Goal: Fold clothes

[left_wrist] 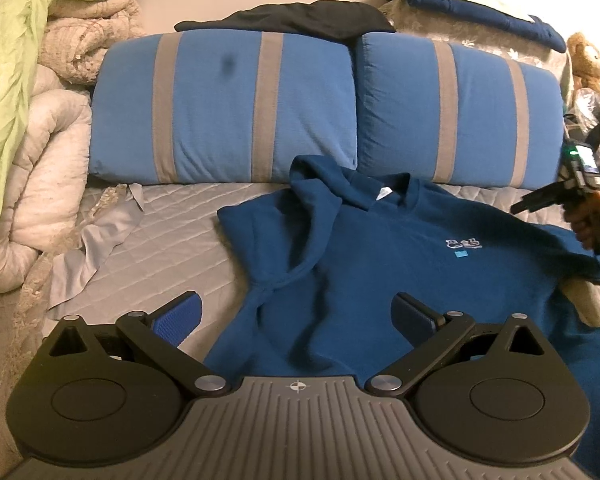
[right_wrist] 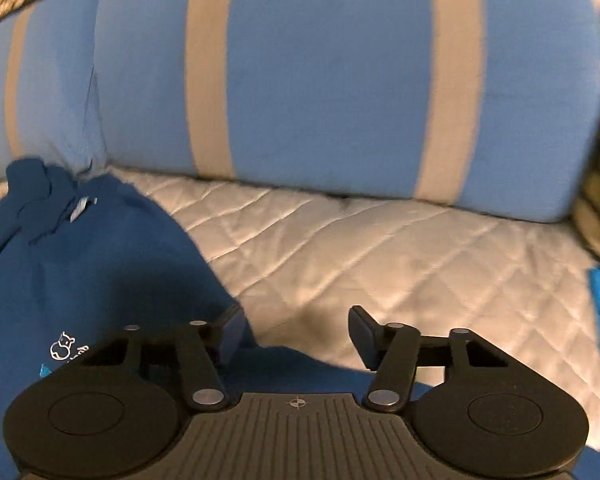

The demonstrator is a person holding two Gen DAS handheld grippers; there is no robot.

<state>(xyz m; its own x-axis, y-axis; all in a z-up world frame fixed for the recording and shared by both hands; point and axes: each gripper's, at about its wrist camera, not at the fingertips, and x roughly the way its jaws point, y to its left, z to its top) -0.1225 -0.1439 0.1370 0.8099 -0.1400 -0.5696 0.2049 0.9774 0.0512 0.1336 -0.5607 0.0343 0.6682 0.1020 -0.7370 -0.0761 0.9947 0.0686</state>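
A dark blue hoodie lies spread front-up on the quilted bed, hood toward the pillows, a small white logo on its chest. My left gripper hovers open above the hoodie's lower left part, with nothing between its blue pads. In the right wrist view the hoodie fills the lower left, and its logo shows. My right gripper stands open over the hoodie's right edge, where cloth meets the quilt. The right gripper's body, held by a hand, appears at the far right of the left wrist view.
Two blue pillows with grey stripes lean at the bed's head. A black garment and a dark blue one lie behind them. Piled duvets and a light green cloth fill the left. A teddy bear sits at the right. Grey quilt lies bare beside the hoodie.
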